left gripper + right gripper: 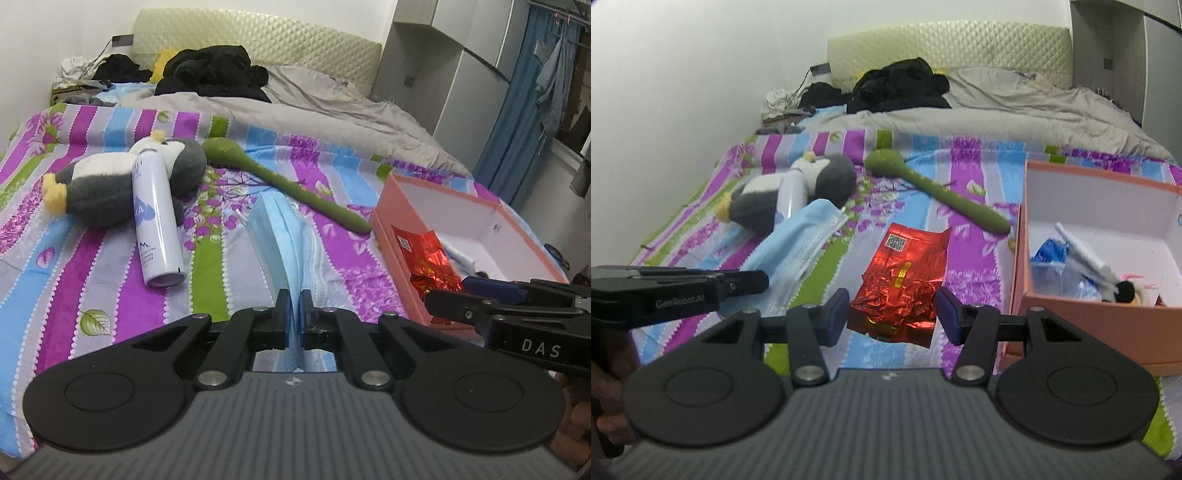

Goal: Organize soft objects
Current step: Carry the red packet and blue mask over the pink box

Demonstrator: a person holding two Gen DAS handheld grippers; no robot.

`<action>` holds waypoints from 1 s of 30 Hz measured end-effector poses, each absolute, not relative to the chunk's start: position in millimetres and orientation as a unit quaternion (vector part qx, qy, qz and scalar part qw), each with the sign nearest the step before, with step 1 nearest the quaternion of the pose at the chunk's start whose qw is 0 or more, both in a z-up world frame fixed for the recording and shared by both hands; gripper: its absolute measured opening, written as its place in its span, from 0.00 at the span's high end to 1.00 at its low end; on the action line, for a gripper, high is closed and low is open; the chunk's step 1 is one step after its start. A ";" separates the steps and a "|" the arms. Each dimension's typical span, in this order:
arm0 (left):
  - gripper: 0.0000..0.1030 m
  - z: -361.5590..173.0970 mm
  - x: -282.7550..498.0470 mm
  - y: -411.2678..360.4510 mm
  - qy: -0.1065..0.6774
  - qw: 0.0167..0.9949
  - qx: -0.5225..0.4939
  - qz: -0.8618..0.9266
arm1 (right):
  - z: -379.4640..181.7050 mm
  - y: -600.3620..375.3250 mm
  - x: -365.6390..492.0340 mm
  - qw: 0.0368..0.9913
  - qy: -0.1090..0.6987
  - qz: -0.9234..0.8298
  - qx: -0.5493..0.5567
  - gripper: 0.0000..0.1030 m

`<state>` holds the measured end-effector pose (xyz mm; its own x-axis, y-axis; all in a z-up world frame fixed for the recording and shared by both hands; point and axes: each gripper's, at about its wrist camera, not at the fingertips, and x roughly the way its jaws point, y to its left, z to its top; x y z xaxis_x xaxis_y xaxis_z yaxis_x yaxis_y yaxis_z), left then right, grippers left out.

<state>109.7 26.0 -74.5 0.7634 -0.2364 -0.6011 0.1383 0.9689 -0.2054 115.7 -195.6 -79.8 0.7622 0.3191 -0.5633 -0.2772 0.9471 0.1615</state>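
The masks (280,236) are being pinched tight at one end by the left gripper (294,317), above the bed (110,280). The red bag (901,277) is being squeezed at its sides by the half-open right gripper (892,314), beside the box (1108,321). Both are probably light and floppy, so edges should be gripped.

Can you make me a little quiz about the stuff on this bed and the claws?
1. True or false: the left claw is shut on the blue face masks.
2. What lies over the plush penguin? A) white spray can B) a shoe C) a book
3. What is between the right claw's fingers?

Key: 1 true. 2 A. 3 the red foil packet.
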 end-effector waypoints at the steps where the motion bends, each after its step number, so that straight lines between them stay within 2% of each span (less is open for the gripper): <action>1: 0.94 -71.5 108.8 25.3 0.328 0.936 -0.077 -0.101 | -76.8 -196.6 115.0 0.939 0.303 0.159 0.033 0.47; 12: 0.94 -47.4 109.5 -9.4 0.321 0.934 -0.081 -0.136 | -56.9 -222.6 104.8 0.948 0.281 0.144 0.043 0.47; 22: 0.94 -36.5 118.0 -72.0 0.314 0.924 -0.075 -0.203 | -49.7 -272.5 87.8 0.958 0.268 0.094 0.052 0.47; 30: 0.94 -33.4 158.5 -124.3 0.326 0.906 -0.072 -0.261 | -52.8 -316.4 89.5 0.960 0.267 0.052 0.071 0.47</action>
<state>158.5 -124.3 -33.4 0.6509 -0.5202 -0.5529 0.4267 0.8531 -0.3003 89.5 -316.4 -52.8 0.8524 0.1374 -0.5045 -0.0618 0.9846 0.1637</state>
